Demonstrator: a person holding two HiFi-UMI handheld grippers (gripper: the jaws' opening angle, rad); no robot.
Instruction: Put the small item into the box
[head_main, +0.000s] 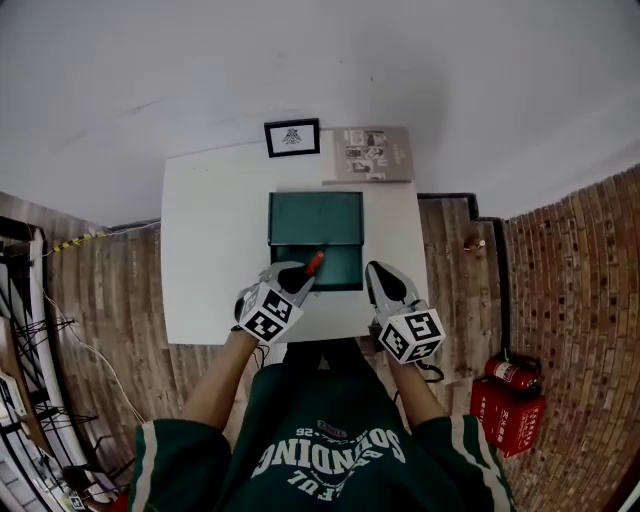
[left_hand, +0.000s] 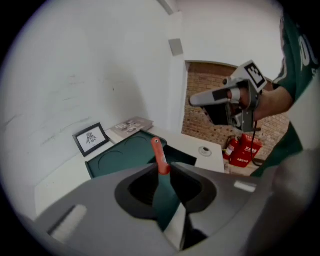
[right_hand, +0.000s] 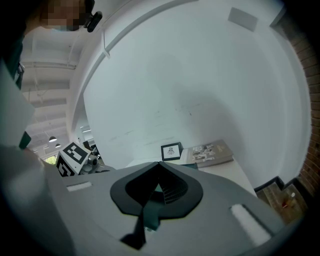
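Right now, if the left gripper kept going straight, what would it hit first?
Probably the open green box: the left gripper, shut on a small red item, points into it, though depth is unclear.

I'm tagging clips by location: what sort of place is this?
Probably an indoor workroom or studio: a white table on wood floor, a brick wall, and red fire extinguishers standing beside it.

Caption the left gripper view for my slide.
Left gripper, shut on a small red item, faces the open dark-green box.
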